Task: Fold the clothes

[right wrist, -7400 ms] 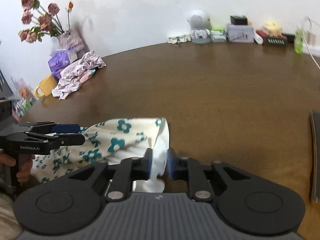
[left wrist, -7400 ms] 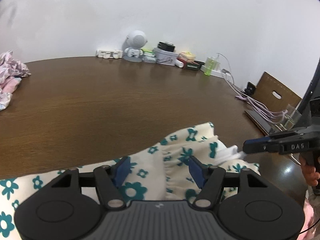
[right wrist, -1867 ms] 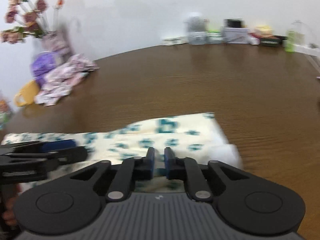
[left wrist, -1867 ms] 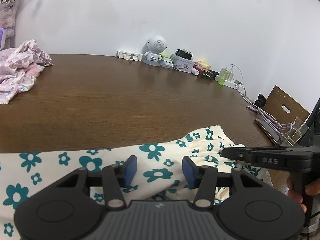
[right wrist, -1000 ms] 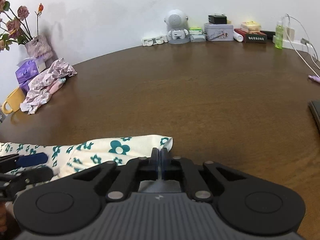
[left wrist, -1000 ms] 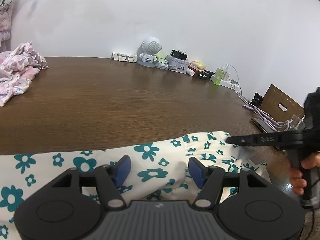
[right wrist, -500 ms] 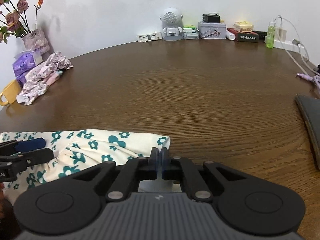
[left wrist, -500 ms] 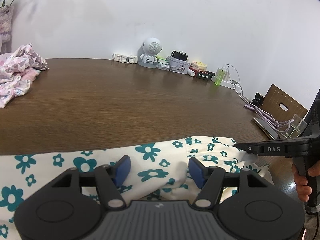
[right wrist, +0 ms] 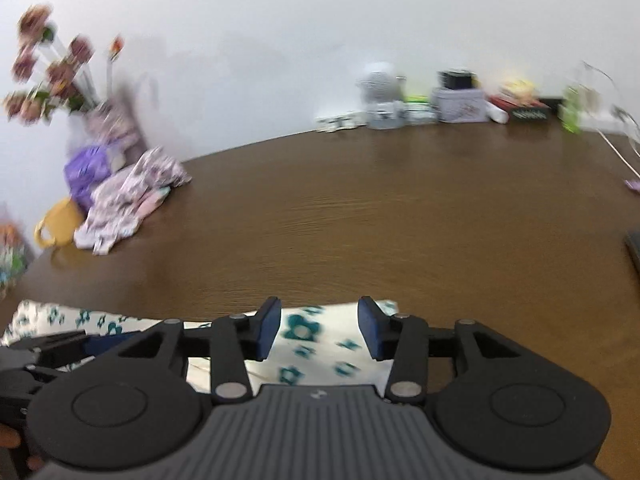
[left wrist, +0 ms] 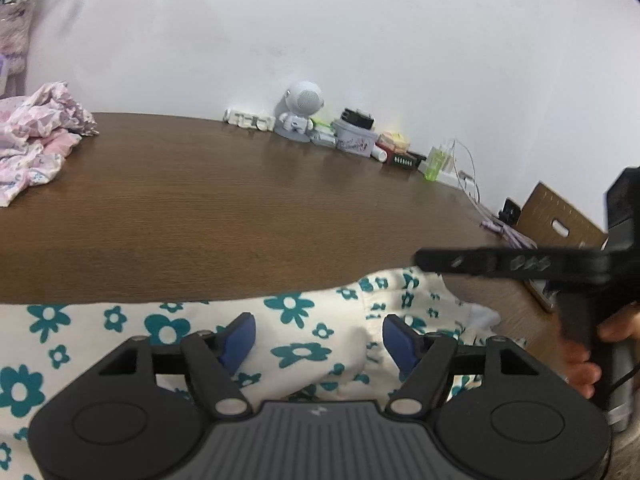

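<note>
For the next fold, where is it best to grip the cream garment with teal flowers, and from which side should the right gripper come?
Probably the right end of the floral garment, at its far corner. There the cloth lies flat on the table with a free edge. The right gripper is open just above it, so it could come down from the near side and pinch that edge.

Two grippers: left gripper [left wrist: 316, 338] and right gripper [right wrist: 318, 330], both with jaws apart. One floral garment [left wrist: 160, 320] on one table [left wrist: 224, 208], one pink clothes pile [left wrist: 36, 140], one yellow mug [right wrist: 58, 222], one purple tissue pack [right wrist: 86, 174], one flower bunch [right wrist: 52, 68]. At the wall: one robot figure [left wrist: 300, 114], one tin [left wrist: 354, 142], one green bottle [left wrist: 436, 162], one power strip [left wrist: 248, 120].
</note>
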